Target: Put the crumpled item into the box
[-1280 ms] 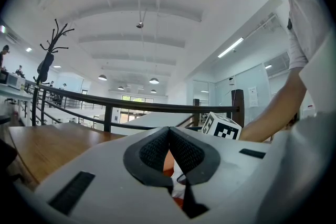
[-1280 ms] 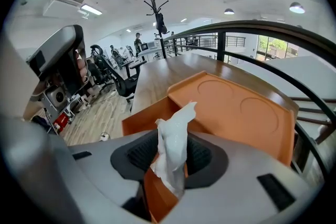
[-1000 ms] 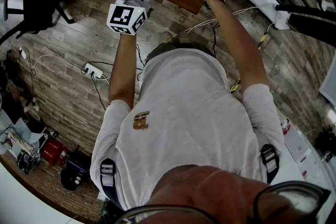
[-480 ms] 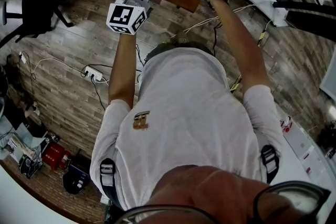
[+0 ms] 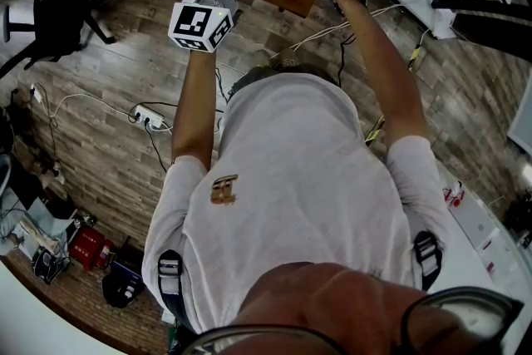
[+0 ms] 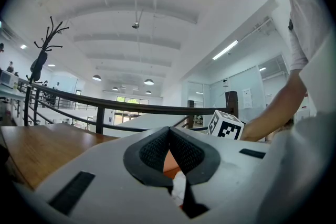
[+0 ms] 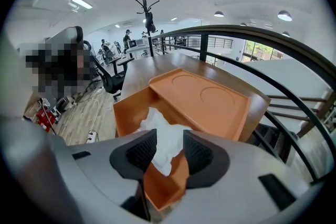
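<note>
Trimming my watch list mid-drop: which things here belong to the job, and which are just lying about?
Job: crumpled paper; orange box beneath it; right gripper, jaws just been opening, paper between them.
Lying about: office chair; power strip; coat stand; left gripper, shut, idle.

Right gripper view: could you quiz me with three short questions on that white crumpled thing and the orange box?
1. True or false: the left gripper holds the crumpled paper.
2. What colour is the box?
3. On the right gripper, the jaws are: A) shut tight, B) apart, C) out of sight.

Key:
1. False. It is shut and empty.
2. Orange.
3. B. They have just been opening, and the paper shows between them, over the box.
</note>
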Motion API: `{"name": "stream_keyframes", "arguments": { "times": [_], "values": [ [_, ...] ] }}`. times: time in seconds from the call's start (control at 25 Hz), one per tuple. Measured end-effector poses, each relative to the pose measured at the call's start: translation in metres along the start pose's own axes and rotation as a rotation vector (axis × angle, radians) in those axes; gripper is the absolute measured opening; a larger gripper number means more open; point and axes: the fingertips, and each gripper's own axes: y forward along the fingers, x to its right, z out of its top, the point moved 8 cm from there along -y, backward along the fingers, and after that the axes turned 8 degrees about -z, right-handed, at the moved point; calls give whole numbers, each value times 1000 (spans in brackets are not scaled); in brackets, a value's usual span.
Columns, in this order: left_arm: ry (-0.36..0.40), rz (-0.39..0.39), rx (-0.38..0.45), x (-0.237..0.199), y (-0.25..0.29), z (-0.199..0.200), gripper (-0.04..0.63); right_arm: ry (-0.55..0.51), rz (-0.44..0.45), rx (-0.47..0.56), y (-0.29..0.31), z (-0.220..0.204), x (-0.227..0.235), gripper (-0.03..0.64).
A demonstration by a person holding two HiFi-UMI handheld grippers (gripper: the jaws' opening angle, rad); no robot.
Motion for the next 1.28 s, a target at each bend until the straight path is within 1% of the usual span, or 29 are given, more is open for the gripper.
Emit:
{"name": "stream_keyframes", "arguments": {
  "times": [0.28,0.44,0.68,0.84,1.16,1.28],
  "values": [
    [1,-17,-2,6,11,-2,20,17,-6,11,-7,-9,12,164],
    [1,-24,-2,7,11,-2,20,21,9,77,-14,-9,9,152],
    [0,-31,-5,8,15,-1,20,11,36,250,-30,3,8,86],
    [2,-36,-5,10,19,1,20,-20,84,387,-46,16,4,60],
    [12,-43,-5,14,22,5,20,-86,173,656,-87,36,-14,44],
    [18,-45,4,17,21,10,20,-86,222,761,-105,41,-23,43]
  ]
}}
